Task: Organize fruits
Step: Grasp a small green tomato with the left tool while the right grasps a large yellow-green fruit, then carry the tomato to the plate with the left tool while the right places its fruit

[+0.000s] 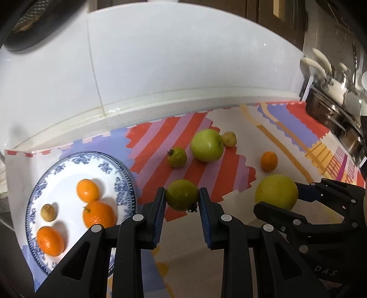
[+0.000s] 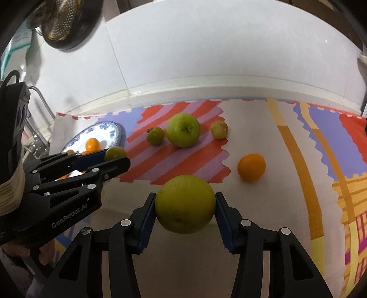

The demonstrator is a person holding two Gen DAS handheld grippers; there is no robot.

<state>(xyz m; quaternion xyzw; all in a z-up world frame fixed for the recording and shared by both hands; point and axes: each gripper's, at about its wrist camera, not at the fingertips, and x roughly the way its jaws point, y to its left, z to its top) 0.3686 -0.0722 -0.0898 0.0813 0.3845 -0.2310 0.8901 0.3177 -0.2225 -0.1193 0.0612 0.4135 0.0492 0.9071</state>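
A green tomato (image 1: 182, 194) is pinched by the left tool (image 1: 182, 199), a yellow-green apple (image 2: 185, 204) by the right tool (image 2: 185, 206); carriage toward the plate (image 1: 57, 167) at nine o'clock is judged next.

This is a home kitchen. A white tiled wall (image 1: 183, 57) backs the counter (image 2: 247, 128), which is covered by a bright patterned mat (image 1: 286, 119). Steel pots with pale handles (image 1: 339, 75) stand at the far right, a perforated metal colander (image 2: 62, 20) hangs far left, and a blue-patterned china plate (image 1: 107, 167) holds fruit.
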